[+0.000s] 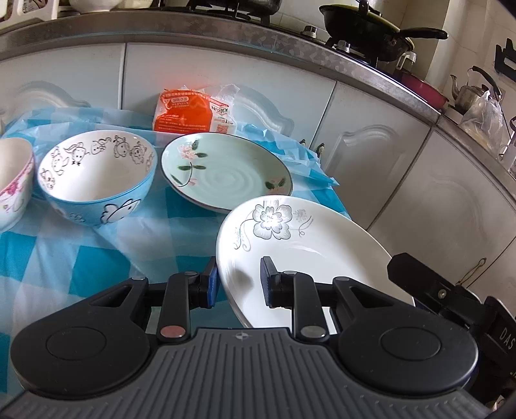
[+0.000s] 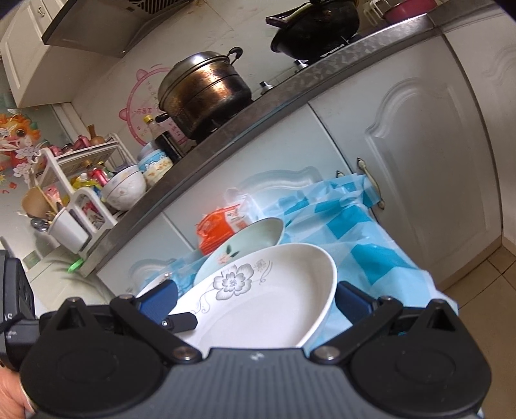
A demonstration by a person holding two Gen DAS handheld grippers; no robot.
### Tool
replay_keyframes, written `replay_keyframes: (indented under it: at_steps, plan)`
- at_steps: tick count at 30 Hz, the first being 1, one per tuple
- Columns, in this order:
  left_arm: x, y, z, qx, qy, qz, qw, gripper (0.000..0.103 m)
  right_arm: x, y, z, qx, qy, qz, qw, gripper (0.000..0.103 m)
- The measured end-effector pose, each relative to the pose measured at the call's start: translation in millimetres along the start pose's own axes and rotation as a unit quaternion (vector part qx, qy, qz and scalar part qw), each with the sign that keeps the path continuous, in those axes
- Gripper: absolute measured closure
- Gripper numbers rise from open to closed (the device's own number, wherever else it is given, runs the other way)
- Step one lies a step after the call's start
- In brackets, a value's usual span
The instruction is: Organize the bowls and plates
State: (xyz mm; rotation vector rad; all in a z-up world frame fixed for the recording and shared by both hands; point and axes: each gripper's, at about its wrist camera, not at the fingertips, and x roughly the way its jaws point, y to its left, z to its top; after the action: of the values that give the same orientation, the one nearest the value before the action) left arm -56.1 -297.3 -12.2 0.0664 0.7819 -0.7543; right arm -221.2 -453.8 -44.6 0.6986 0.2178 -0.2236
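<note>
— Kitchen cabinets and a steel counter with a wok [image 1: 364, 29] and a steamer pot [image 2: 203, 90] were seen behind a low worktop [image 1: 64, 258] draped in a blue-checked cloth. What was laid out on it?

— A blue cartoon bowl [image 1: 96, 177] was set toward the left edge, with a pink-flowered bowl [image 1: 13, 183] just beside it at the very edge of the left wrist view. A green plate [image 1: 225, 170] was placed near the far edge, in front of an orange packet [image 1: 190, 111]. The white flowered plate [image 1: 300, 251] was held at the near right corner, tilted, its rim apparently raised off the cloth.

— How was it held?

— The left gripper [image 1: 240, 282] was closed around its rim, one blue pad under and one over. The right gripper [image 2: 254, 306] was spread wide on either side of the same plate, with no contact to be made out.

— What was judged to be the step in hand?

— Stacking the white plate onto the green one seemed intended. It was thought that the pinch should be kept firm, since glazed rims are slippery, that the plate should be levelled before being lowered, and that it should be centred over the green plate so no edge was chipped. Support from the right gripper was considered advisable.
</note>
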Motion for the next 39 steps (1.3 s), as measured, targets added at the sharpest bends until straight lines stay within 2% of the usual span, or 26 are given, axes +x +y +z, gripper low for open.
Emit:
replay_keyframes:
  at_steps: [5,11,21,31,39]
  plan:
    - [-24,4,-10,0.004,-0.015,0.010,0.9998,0.077,-13,12,-5,0.008,-0.002,0.015,1.000,0.000]
    - [-42,10,-21,-0.008,-0.015,0.009,0.9998,0.077,-31,36,-10,-0.018,-0.007,0.016,1.000,0.000]
    - [-79,12,-45,-0.014,-0.030,0.010,0.9994,0.077,-55,57,-32,-0.034,0.015,0.009,0.999,0.000]
    - [-91,13,-72,-0.021,-0.019,0.004,0.9996,0.077,-76,64,-56,-0.044,0.030,-0.014,0.998,0.000]
    - [-91,12,-81,-0.015,-0.019,0.004,0.9997,0.077,-83,65,-67,-0.057,0.035,-0.033,0.997,0.000]
